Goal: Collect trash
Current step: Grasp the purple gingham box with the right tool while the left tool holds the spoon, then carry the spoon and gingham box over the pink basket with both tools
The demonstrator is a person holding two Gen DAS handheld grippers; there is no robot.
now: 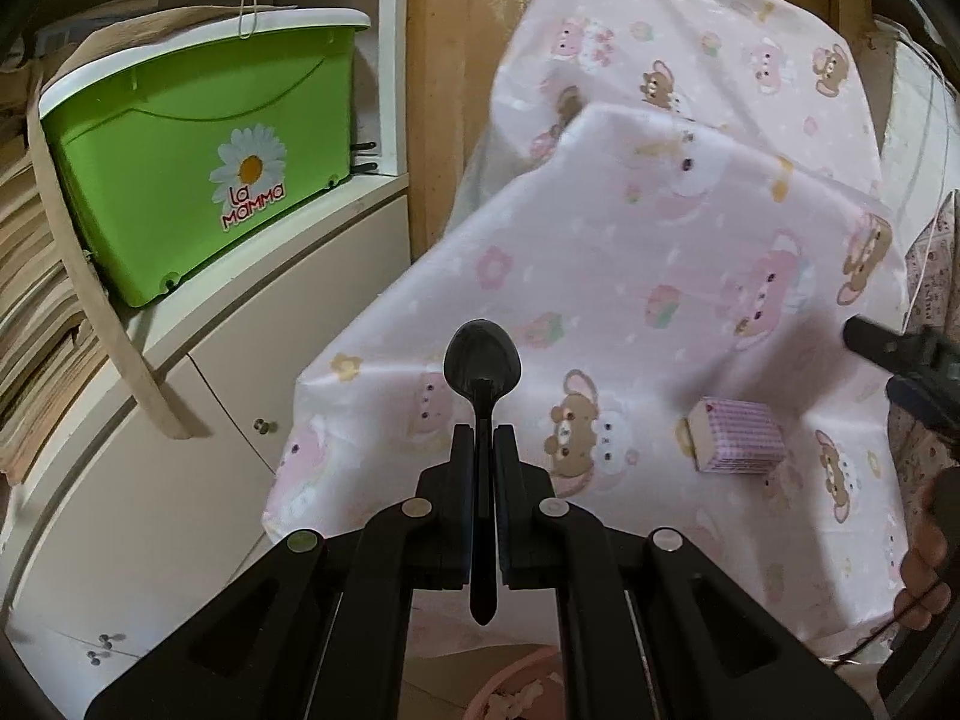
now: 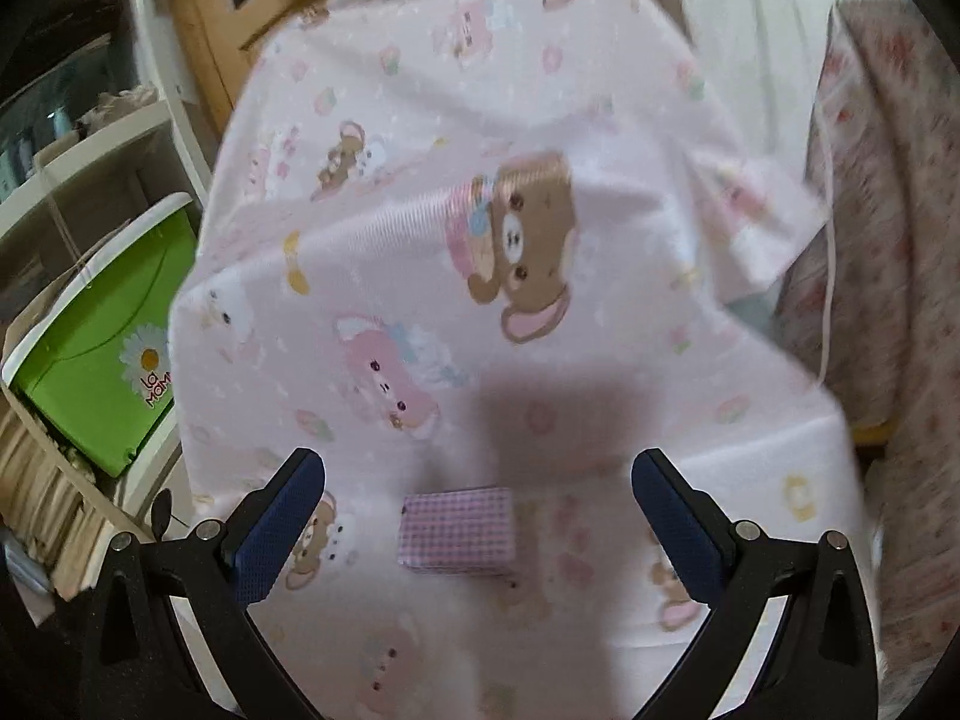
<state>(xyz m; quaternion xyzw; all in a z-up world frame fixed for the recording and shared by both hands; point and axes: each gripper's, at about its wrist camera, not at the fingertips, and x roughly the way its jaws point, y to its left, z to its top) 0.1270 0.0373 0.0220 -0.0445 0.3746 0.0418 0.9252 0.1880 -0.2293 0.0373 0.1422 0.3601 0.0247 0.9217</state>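
Observation:
My left gripper (image 1: 483, 429) is shut on a black plastic spoon (image 1: 483, 360), bowl pointing forward, held above the near left part of a pink bear-print cloth (image 1: 600, 252). A small pink checked box (image 1: 741, 435) lies on the cloth to the right of the spoon. In the right wrist view the same box (image 2: 457, 530) lies just ahead and between the fingers of my open right gripper (image 2: 477, 462), which hovers over it without touching. The right gripper also shows at the right edge of the left wrist view (image 1: 900, 354).
A green "La Mamma" bin (image 1: 198, 174) with a white lid stands on a white cabinet (image 1: 180, 420) left of the cloth-covered surface. Stacked papers (image 1: 30, 300) lie at far left. A pink bowl rim (image 1: 516, 684) shows below the left gripper. Floral fabric (image 2: 888, 240) hangs at right.

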